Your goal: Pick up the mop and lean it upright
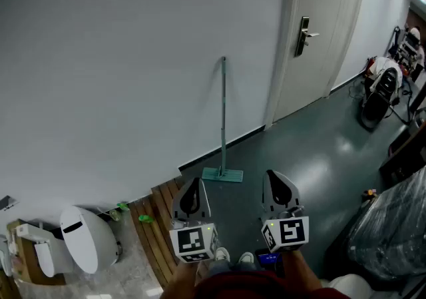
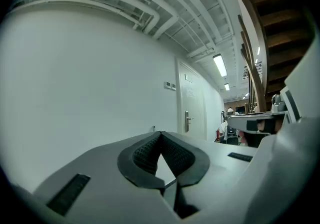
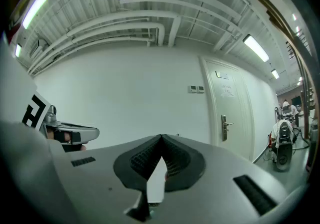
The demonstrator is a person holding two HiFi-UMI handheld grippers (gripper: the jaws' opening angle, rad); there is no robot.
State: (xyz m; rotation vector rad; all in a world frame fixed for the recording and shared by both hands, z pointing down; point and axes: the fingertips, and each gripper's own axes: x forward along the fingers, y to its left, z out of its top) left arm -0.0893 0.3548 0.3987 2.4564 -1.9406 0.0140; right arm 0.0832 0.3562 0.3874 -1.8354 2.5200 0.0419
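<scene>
Head view: mop (image 1: 223, 124) stands upright vs. white wall (image 1: 120, 78), handle near-vertical, top end resting on wall, flat teal head (image 1: 223, 174) on dark floor (image 1: 313, 151) at wall base. Mop is ahead of both grippers, well apart from them, roughly btwn their lines. L gripper (image 1: 192, 191) and R gripper (image 1: 276, 184) held side by side, level, pointing twd wall; marker cubes face up at the camera. L gripper view: jaws closed, ribbed pads (image 2: 145, 153) meet at the tip, nothing btwn them, only wall behind. R gripper view: R gripper (image 3: 161, 137) jaws likewise closed tip to tip, empty; L gripper's body shows at frame left. Neither gripper touches the mop. Surroundings: white door (image 1: 326, 18) w/ lever handle (image 1: 304, 34) to the R of mop; wooden slat flooring (image 1: 156, 224) lower L w/ small green item (image 1: 144, 218) on it; white rounded fixture (image 1: 83, 248) further L; dark wrapped bulk (image 1: 393, 224) at R edge. Shoe tips (image 1: 233, 256) visible below grippers.
</scene>
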